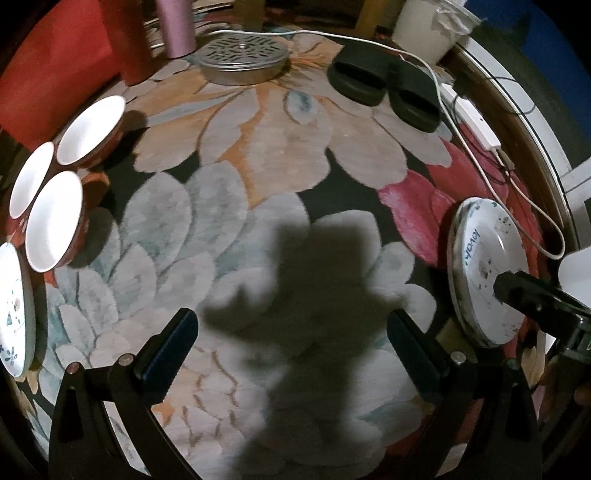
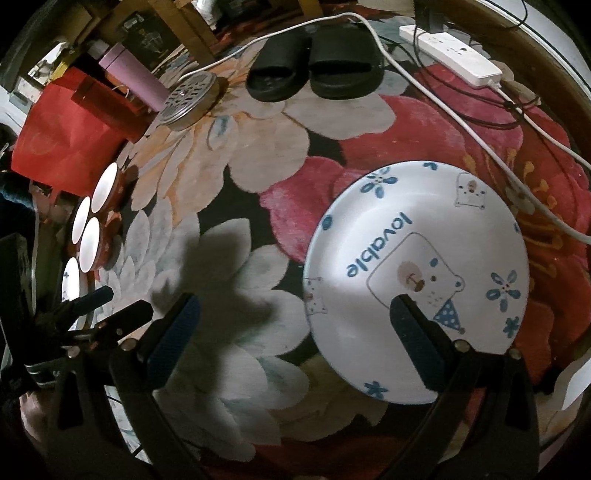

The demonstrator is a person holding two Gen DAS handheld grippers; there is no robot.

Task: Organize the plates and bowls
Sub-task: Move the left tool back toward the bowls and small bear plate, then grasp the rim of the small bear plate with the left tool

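Observation:
A white plate with a bear print and the word "lovable" (image 2: 413, 266) lies on the floral rug; it also shows in the left wrist view (image 1: 484, 273). My right gripper (image 2: 295, 317) is open above the rug, its right finger (image 2: 417, 339) over the plate's near side. Three red bowls with white insides (image 1: 55, 214) sit together at the left, also in the right wrist view (image 2: 90, 229). A second patterned plate (image 1: 13, 314) lies just below them. My left gripper (image 1: 291, 332) is open and empty over the rug.
A pair of black slippers (image 1: 384, 88) and a round metal perforated lid (image 1: 243, 55) lie at the far side. A white power strip (image 2: 450, 55) with cables runs along the right. A pink bottle (image 1: 177, 26) and red box (image 1: 44, 66) stand far left.

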